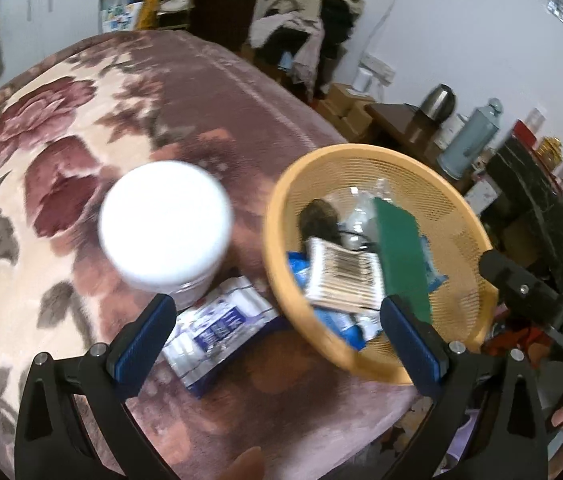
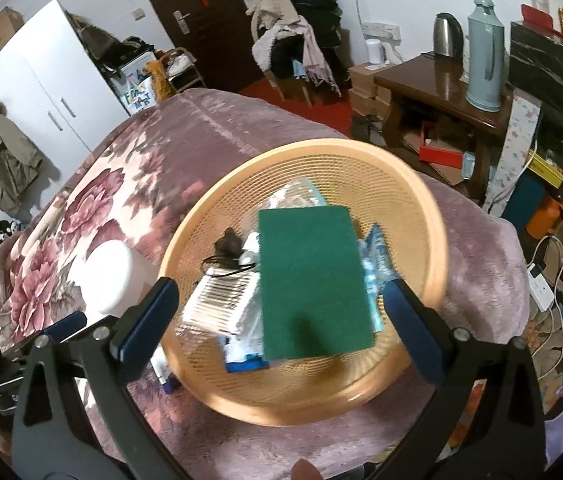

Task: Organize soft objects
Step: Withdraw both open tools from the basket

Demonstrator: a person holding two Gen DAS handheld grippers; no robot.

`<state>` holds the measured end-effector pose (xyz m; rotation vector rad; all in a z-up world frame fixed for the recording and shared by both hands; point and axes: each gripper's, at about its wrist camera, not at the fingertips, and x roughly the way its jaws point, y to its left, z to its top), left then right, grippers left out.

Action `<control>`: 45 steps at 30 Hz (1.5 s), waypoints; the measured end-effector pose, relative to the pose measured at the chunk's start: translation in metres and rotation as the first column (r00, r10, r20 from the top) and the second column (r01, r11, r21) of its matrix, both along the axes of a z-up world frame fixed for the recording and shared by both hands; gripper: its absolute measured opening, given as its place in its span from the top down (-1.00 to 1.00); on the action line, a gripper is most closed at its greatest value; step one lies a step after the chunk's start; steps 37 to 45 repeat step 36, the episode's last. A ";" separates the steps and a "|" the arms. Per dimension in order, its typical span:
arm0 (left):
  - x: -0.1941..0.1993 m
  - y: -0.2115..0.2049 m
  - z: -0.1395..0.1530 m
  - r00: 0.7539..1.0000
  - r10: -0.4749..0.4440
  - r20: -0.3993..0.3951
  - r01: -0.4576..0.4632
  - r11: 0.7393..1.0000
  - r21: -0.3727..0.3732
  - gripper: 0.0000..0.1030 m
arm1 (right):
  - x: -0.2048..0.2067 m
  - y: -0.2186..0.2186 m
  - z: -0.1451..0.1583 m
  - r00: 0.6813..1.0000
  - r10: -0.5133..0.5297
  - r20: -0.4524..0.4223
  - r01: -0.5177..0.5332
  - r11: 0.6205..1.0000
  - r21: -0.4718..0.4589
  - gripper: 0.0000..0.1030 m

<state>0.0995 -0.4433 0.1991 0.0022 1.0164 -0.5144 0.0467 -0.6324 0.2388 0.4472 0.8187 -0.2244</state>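
Observation:
An orange mesh basket (image 1: pixel 457 216) (image 2: pixel 413 200) sits on the flowered bedspread. In it lie a green scouring pad (image 2: pixel 313 280) (image 1: pixel 401 256), a pack of cotton swabs (image 2: pixel 221 304) (image 1: pixel 341 276), blue-white packets (image 1: pixel 341 326) and a small dark furry thing (image 1: pixel 319 216). A white-lidded jar (image 1: pixel 165 220) (image 2: pixel 111 276) stands left of the basket, with a blue-white packet (image 1: pixel 217 328) in front of it. My left gripper (image 1: pixel 277 344) is open above the packet and the basket's rim. My right gripper (image 2: pixel 277 320) is open and empty above the basket.
The bedspread (image 1: pixel 61 160) covers the bed. A wooden side table (image 2: pixel 441 80) with a kettle (image 2: pixel 447 36) and a thermos (image 2: pixel 483 52) stands at the right. A chair piled with clothes (image 2: pixel 297 28) and a dark door are at the back. White cupboards (image 2: pixel 41 80) stand left.

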 end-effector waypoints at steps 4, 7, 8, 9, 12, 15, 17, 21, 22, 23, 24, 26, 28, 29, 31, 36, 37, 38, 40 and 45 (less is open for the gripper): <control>-0.003 0.019 -0.002 0.999 0.042 0.014 -0.042 0.999 0.004 -0.98 | 0.002 0.016 0.000 1.000 0.026 0.000 -0.026 1.000 -0.006 -1.00; -0.005 0.036 -0.004 0.998 0.065 0.017 -0.065 0.998 -0.001 -0.98 | 0.003 0.027 0.001 0.999 0.041 0.002 -0.041 0.999 -0.012 -1.00; -0.006 0.042 -0.005 0.997 0.073 0.015 -0.073 0.997 0.001 -0.98 | 0.003 0.030 0.002 0.999 0.044 0.003 -0.044 0.999 -0.015 -1.00; -0.007 0.048 -0.006 0.996 0.084 0.021 -0.084 0.996 0.001 -0.98 | 0.003 0.034 0.002 0.999 0.049 0.005 -0.049 0.999 -0.018 -1.00; -0.009 0.065 -0.007 0.995 0.101 0.028 -0.101 0.995 -0.002 -0.98 | 0.002 0.045 0.004 0.998 0.062 0.008 -0.062 0.998 -0.027 -1.00; -0.011 0.079 -0.008 0.992 0.117 0.035 -0.118 0.993 0.008 -0.98 | 0.003 0.058 0.004 0.997 0.075 0.009 -0.074 0.996 -0.039 -1.00; -0.013 0.088 -0.010 0.992 0.125 0.034 -0.126 0.992 0.012 -0.98 | 0.003 0.067 0.004 0.996 0.084 0.006 -0.084 0.995 -0.046 -1.00; -0.017 0.110 -0.012 0.989 0.144 0.034 -0.144 0.990 0.003 -0.98 | 0.004 0.088 0.003 0.994 0.111 -0.002 -0.111 0.991 -0.068 -1.00; -0.018 0.115 -0.013 0.988 0.149 0.033 -0.149 0.989 0.000 -0.98 | 0.004 0.093 0.003 0.993 0.118 -0.005 -0.118 0.991 -0.069 -1.00; -0.020 0.121 -0.013 0.987 0.157 0.033 -0.157 0.988 -0.004 -0.98 | 0.005 0.099 0.003 0.992 0.124 -0.007 -0.124 0.990 -0.070 -1.00; -0.020 0.126 -0.014 0.986 0.162 0.033 -0.162 0.987 -0.007 -0.98 | 0.004 0.103 0.003 0.992 0.129 -0.008 -0.129 0.989 -0.071 -1.00; -0.021 0.135 -0.015 0.985 0.171 0.029 -0.171 0.985 -0.015 -0.97 | 0.005 0.115 0.002 0.989 0.147 -0.012 -0.147 0.986 -0.076 -1.00; -0.021 0.141 -0.015 0.984 0.178 0.025 -0.177 0.984 -0.024 -0.97 | 0.007 0.125 0.002 0.986 0.166 -0.015 -0.166 0.983 -0.080 -1.00; -0.021 0.146 -0.016 0.984 0.179 0.021 -0.179 0.983 -0.031 -0.97 | 0.008 0.129 0.002 0.985 0.172 -0.016 -0.173 0.981 -0.083 -1.00; -0.020 0.152 -0.017 0.983 0.183 0.018 -0.183 0.983 -0.033 -0.97 | 0.011 0.140 0.003 0.981 0.192 -0.017 -0.192 0.977 -0.089 -1.00; -0.018 0.175 -0.023 0.976 0.216 0.010 -0.216 0.976 -0.040 -0.97 | 0.017 0.164 0.001 0.974 0.227 -0.023 -0.228 0.969 -0.098 -1.00; -0.018 0.175 -0.023 0.976 0.216 0.010 -0.216 0.976 -0.040 -0.97 | 0.017 0.164 0.001 0.974 0.227 -0.023 -0.228 0.969 -0.098 -1.00; -0.018 0.175 -0.023 0.976 0.216 0.010 -0.216 0.976 -0.040 -0.97 | 0.017 0.164 0.001 0.974 0.227 -0.023 -0.228 0.969 -0.098 -1.00; -0.018 0.175 -0.023 0.976 0.216 0.010 -0.216 0.976 -0.040 -0.97 | 0.017 0.164 0.001 0.974 0.227 -0.023 -0.228 0.969 -0.098 -1.00; -0.018 0.175 -0.023 0.976 0.216 0.010 -0.216 0.976 -0.040 -0.97 | 0.017 0.164 0.001 0.974 0.227 -0.023 -0.228 0.969 -0.098 -1.00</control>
